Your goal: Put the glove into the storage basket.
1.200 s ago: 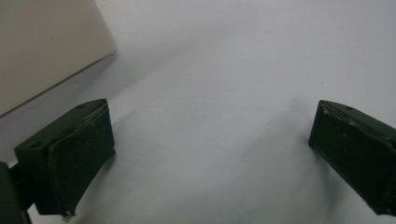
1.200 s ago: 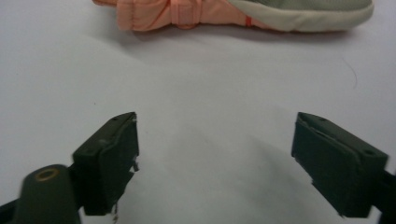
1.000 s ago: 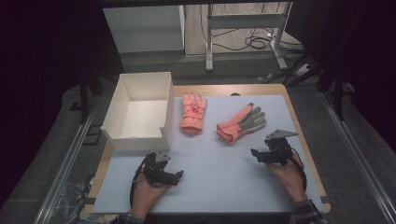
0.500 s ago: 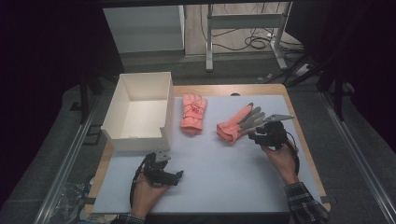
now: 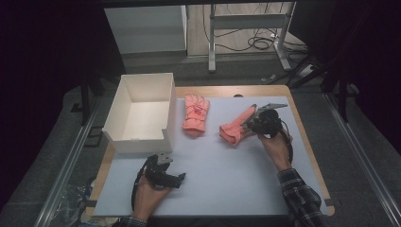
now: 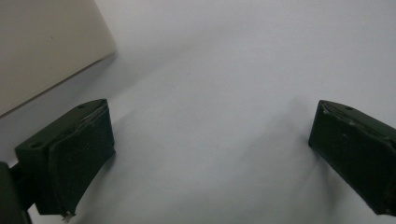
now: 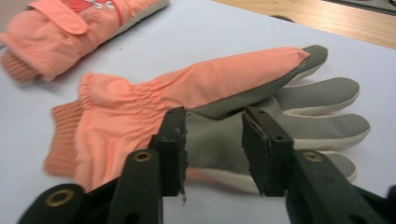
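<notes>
Two salmon-pink gloves lie on the pale mat [image 5: 222,184]. One glove [image 5: 195,113] rests back-up near the box. The other glove [image 5: 234,130] lies with its grey palm [image 7: 224,135] turned up and its fingers toward the far right. My right gripper [image 5: 253,122] hovers at that glove's palm. Its jaws have just been closing and stand partly apart [image 7: 215,119], with the palm showing in the gap and no pinch visible. My left gripper [image 5: 176,178] rests low on the mat near the front, jaws wide [image 6: 210,149], nothing between them.
A white open box [image 5: 142,82] stands at the mat's far left; its wall [image 6: 46,42] is close to my left gripper. The wooden table edge [image 5: 307,137] frames the mat. Table legs and cables lie on the floor beyond.
My right hand has moved up the mat and leftward to the palm-up glove, and its jaws have narrowed. The left hand and both gloves stay where they were.
</notes>
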Demonstrator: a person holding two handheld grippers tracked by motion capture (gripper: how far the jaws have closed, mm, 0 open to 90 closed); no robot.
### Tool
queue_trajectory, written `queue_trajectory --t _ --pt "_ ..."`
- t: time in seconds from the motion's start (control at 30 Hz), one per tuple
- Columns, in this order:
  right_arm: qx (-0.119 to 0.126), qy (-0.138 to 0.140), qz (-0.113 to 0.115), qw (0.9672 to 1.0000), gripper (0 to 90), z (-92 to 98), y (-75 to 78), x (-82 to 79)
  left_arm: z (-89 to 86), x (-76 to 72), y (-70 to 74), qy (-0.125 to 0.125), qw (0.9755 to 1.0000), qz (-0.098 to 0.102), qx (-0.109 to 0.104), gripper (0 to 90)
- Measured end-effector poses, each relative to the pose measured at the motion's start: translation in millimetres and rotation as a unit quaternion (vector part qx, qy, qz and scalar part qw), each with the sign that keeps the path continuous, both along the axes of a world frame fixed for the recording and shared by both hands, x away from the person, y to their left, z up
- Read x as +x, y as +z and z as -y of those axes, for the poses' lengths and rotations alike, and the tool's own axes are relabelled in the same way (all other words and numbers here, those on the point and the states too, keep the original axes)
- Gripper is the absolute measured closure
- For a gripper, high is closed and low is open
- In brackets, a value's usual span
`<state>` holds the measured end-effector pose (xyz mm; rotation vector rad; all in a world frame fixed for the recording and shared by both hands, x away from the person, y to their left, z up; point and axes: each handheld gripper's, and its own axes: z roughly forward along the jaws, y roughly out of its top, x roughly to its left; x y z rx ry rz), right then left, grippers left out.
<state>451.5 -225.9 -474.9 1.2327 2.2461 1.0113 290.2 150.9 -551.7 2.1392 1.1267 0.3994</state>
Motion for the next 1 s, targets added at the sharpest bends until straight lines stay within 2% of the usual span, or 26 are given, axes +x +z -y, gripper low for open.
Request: queue_trajectory --t 0.17,0.33,0.4,0.47,0.5,0.53,0.57,0.6,0.67,0.8,0.87,0.9,1.0 --pt "-0.004 -0.021 -0.008 0.9997 49.7 -6.1 -8.7 9.3 0.0 -0.1 0.0 0.0 1.0 0.0 0.0 0.1" --pt "-0.014 -0.03 -0.02 0.9992 50.7 -7.7 -18.8 15.1 0.4 -0.1 -0.2 0.002 1.0 0.001 -0.002 0.1" --pt "-0.016 -0.033 -0.028 0.9989 54.8 -8.2 -26.3 17.3 0.3 -0.1 -0.1 0.001 1.0 0.001 -0.001 0.1" --pt "-0.018 -0.035 -0.028 0.9989 56.4 -9.1 -28.6 17.4 0.2 -0.1 -0.1 0.001 1.0 0.001 -0.001 0.1" --pt "-0.021 -0.039 -0.024 0.9987 62.6 -10.3 -31.6 16.9 0.1 -0.1 -0.1 0.0 1.0 0.001 0.0 0.1" --pt "-0.021 -0.039 -0.024 0.9987 62.6 -10.3 -31.6 16.9 0.1 -0.1 -0.1 0.0 1.0 0.001 0.0 0.1" --pt "-0.022 -0.043 -0.023 0.9986 66.9 -10.8 -32.7 16.3 0.2 -0.1 -0.1 0.0 1.0 0.001 0.0 0.1" --pt "-0.022 -0.046 -0.021 0.9985 75.9 -11.2 -34.6 15.1 0.2 -0.2 -0.1 0.0 1.0 0.001 0.0 0.1" --pt "-0.029 -0.048 -0.016 0.9983 82.8 -12.1 -35.1 13.8 0.2 -0.2 -0.1 0.0 1.0 0.001 0.0 0.1" --pt "-0.039 -0.048 -0.013 0.998 87.6 -13.7 -33.8 12.9 0.2 -0.2 -0.1 0.001 1.0 0.001 0.0 0.1" --pt "-0.033 -0.049 -0.015 0.9981 88.3 -13.0 -32.6 13.0 0.2 -0.2 -0.1 0.001 1.0 0.001 -0.001 0.1" --pt "-0.019 -0.051 -0.018 0.9984 88.7 -9.9 -30.8 13.4 0.3 -0.1 -0.1 0.001 1.0 0.001 -0.001 0.1" --pt "-0.007 -0.05 -0.018 0.9986 88.8 -7.1 -28.4 13.5 0.3 -0.1 -0.2 0.001 1.0 0.001 -0.002 0.1"
